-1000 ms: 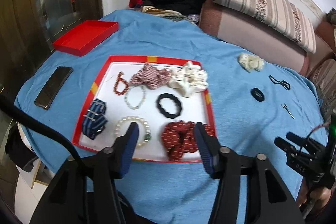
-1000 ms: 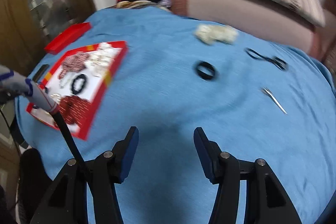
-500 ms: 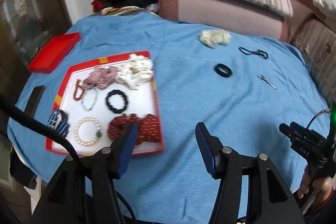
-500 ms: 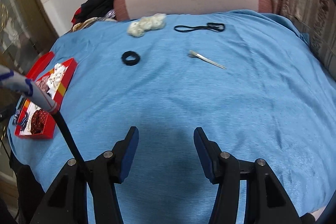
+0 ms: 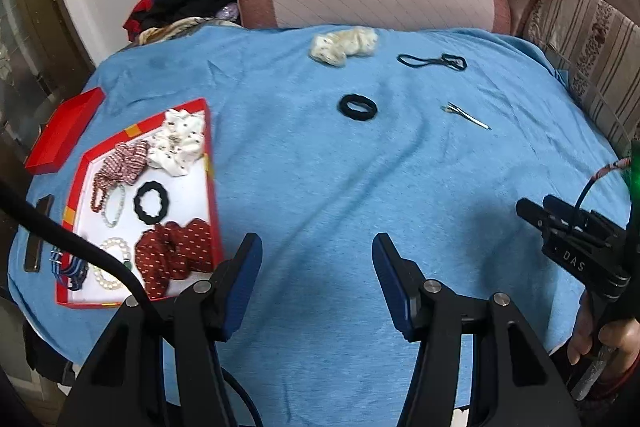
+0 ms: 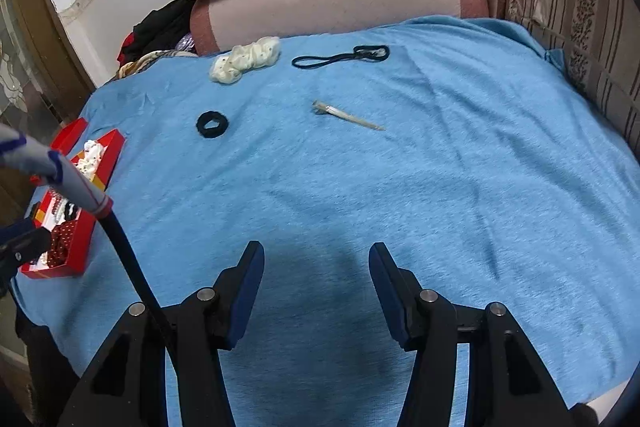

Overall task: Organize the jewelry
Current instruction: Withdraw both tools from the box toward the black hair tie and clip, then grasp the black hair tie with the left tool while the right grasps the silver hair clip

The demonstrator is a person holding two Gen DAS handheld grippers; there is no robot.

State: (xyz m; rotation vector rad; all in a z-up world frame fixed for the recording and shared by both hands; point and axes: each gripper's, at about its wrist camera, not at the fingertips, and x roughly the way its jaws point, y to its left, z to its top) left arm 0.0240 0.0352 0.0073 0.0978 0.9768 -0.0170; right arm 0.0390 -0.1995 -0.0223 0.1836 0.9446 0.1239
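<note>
Left wrist view: the left gripper (image 5: pixel 317 259) hangs with jaws wide and nothing between them, above bare blue cloth (image 5: pixel 320 195). The red tray (image 5: pixel 211 187) at 9 o'clock holds a red scrunchie (image 5: pixel 176 253), a black scrunchie (image 5: pixel 151 202), a white scrunchie (image 5: pixel 180 143), a patterned scrunchie (image 5: pixel 128 159), bead bracelets and a striped strap. Loose pieces lie toward 12 o'clock: black hair tie (image 5: pixel 357 106), cream scrunchie (image 5: pixel 344 45), thin black band (image 5: pixel 434 61), hair clip (image 5: pixel 466 115).

Right wrist view: the right gripper (image 6: pixel 316 269) is also spread wide and empty. The hair clip (image 6: pixel 346 115) sits at 12 o'clock, well apart. Judging the step as a reach, come down low and flat, closing across the clip's narrow width; it is thin and could slip.
</note>
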